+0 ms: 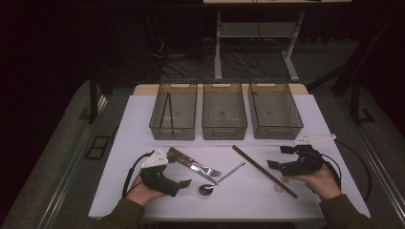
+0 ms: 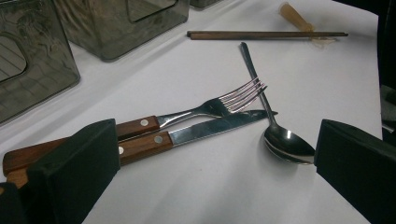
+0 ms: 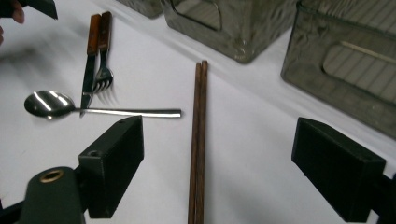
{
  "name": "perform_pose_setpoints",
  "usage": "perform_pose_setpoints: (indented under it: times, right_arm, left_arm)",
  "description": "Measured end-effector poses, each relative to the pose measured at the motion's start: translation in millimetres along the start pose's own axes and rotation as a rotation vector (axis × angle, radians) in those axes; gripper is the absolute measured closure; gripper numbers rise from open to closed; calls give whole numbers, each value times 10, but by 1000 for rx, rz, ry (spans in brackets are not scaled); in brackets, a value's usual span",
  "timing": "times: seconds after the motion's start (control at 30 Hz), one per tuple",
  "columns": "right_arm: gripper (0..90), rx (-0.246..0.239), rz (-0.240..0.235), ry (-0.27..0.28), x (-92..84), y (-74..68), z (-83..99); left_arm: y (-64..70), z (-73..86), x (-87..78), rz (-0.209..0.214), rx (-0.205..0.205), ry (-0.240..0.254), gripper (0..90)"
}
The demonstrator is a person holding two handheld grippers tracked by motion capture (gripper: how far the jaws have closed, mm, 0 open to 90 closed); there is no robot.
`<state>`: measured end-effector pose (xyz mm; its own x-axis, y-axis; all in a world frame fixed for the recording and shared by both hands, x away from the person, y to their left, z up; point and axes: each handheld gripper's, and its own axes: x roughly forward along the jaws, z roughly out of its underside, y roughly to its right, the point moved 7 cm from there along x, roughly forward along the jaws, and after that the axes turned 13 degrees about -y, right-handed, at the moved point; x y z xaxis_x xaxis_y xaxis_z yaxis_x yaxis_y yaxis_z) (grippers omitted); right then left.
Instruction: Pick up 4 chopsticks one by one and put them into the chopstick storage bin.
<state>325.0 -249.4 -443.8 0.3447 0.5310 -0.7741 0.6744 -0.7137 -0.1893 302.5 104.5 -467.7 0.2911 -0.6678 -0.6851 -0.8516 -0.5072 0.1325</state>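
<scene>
The white table (image 1: 143, 119) carries 3 bins (image 1: 224, 114), fork (image 2: 210, 106), knife (image 2: 210, 129), spoon (image 2: 285, 142), chopsticks (image 3: 198, 140).

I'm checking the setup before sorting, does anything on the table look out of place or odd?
Mostly tidy. The spoon lies with its handle across the fork tines and the knife tip, so they overlap. A pair of chopsticks already leans in the left bin.

A dim lab set up for recording, not a kitchen

A white-topped counter (image 1: 143, 119) stands on grey carpet; at twelve o'clock, loose cables (image 1: 239, 59) trail around a white desk frame (image 1: 255, 43). Three identical smoked-plastic bins (image 1: 224, 112) sit in a row, with cutlery laid out below them like test pieces.
</scene>
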Motion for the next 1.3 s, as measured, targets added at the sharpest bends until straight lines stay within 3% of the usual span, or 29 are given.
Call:
perform_pose_setpoints:
  times: [0.13,0.27,0.4,0.6,0.7,0.97,1.3]
  right_arm:
    - [168,13,10,-10,-27,5,122]
    - [252,26,-3,-15,-59,-2,256]
    - [374,35,-18,-42,-68,-21,347]
    - [614,12,-3,-96,-9,-12,388]
    - [686,15,-17,-117,20,-14,403]
    - [781,5,-32,-188,118,-40,453]
    - [805,-5,-20,-228,189,-66,486]
  left_arm:
    - [-2,1,-1,-3,-1,-2,0]
    - [-1,2,0,-3,2,-4,0]
    - [-1,0,1,-3,1,-2,0]
    - [-1,-1,0,-3,-1,0,0]
    - [-2,0,2,-3,0,-2,0]
    - [0,-1,2,-2,-1,-1,0]
    - [-2,-2,1,-3,-3,0,0]
